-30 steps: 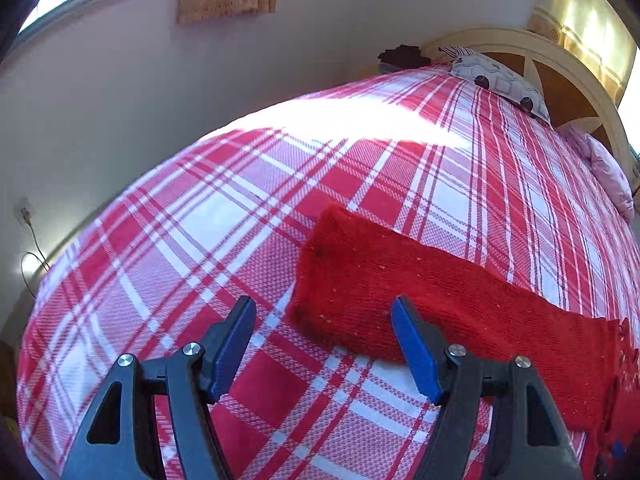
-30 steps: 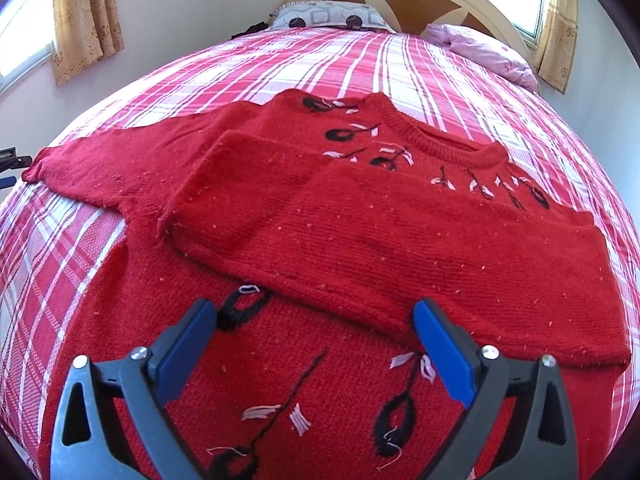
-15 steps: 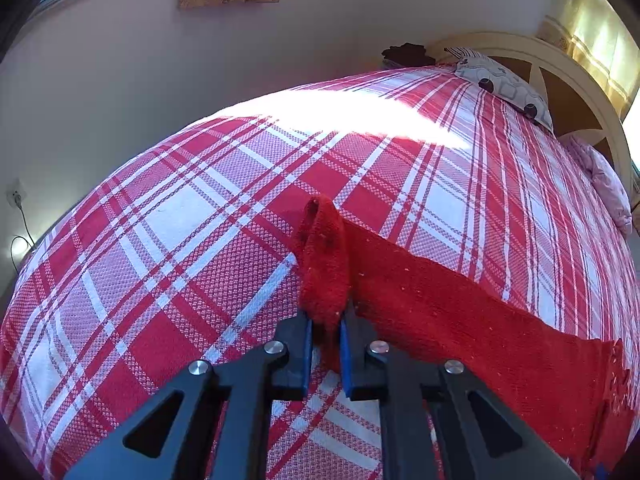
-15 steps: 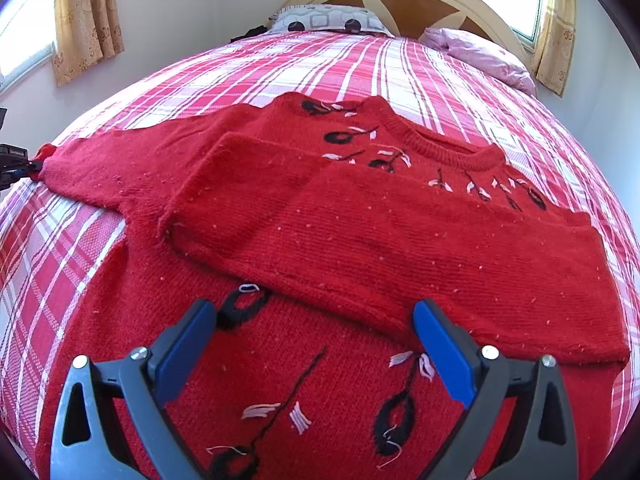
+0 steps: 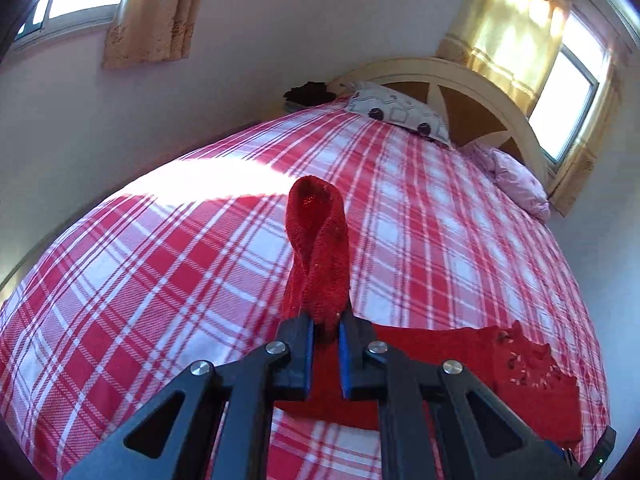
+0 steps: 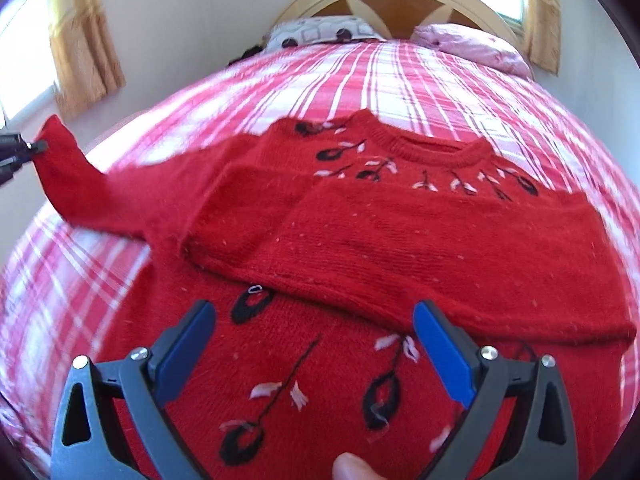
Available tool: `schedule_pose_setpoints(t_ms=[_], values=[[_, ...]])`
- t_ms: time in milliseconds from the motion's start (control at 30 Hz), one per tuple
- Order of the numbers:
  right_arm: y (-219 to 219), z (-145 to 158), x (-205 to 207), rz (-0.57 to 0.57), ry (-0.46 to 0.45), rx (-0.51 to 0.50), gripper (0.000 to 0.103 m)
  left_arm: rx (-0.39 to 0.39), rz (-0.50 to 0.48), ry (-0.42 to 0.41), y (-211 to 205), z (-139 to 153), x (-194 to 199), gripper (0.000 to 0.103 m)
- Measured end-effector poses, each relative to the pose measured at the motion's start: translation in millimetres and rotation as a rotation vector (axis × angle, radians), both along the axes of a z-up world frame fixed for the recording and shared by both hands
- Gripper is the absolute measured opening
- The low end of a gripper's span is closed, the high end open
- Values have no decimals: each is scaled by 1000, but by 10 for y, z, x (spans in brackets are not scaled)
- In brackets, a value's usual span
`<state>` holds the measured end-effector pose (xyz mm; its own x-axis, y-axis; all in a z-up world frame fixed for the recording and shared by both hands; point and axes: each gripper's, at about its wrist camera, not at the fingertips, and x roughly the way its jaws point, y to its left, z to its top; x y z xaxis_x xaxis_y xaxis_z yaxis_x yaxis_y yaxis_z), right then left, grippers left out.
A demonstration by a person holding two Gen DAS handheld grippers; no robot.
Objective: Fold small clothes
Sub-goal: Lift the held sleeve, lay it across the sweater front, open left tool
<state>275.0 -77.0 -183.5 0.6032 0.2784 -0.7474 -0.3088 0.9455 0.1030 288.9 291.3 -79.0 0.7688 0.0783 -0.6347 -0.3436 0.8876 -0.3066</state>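
Counting from the biggest thing down, I see one bed (image 5: 160,280) under a red and white plaid cover, with one arched headboard (image 5: 472,92), two windows with tan curtains, and two pillows at the head: a grey patterned pillow (image 5: 396,114) and a pink pillow (image 5: 508,178). One red sweater (image 6: 400,240) lies spread across the middle of the cover, front up, with black and white stitched flowers below the neckline and more on the lower body. It has two sleeves: one sleeve (image 6: 440,256) lies folded across the chest, and the other sleeve (image 6: 76,188) stretches out to the side, its cuff raised clear of the bed. I carry two tools. My left gripper (image 5: 325,330) has its blue pads pressed together on that cuff (image 5: 318,240), which stands up from the pinch as a rolled tube with its open end towards the headboard; the tool points along the bed from its side, above the cover. My right gripper (image 6: 314,344) hangs over the lower body of the sweater with its jaws spread wide and nothing between them, aimed at the neckline. One fingertip (image 6: 352,466) of the hand that carries it shows at the bottom edge of the right view.
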Motion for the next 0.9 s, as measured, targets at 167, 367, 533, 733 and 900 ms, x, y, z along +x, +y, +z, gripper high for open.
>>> schedule_pose_setpoints(t_ms=[167,367,533,733,900], values=[[-269,236,-137,-59,-55,69,101,-28,-113,-63,-602,236,48,9],[-529,346,-316,-101,-87,97,101,-80,-251,-102,-1318,402,156,9],[-703,384,-432,-122,-103,125,101,-102,-363,-108,-1978,434,266,9],[-967,404,-540,-151,-110,157,101,-110,-461,-80,-2619,266,421,9],[-1228,351,-584,-207,-100,182,101,-68,-524,-33,-3143,-45,580,10]])
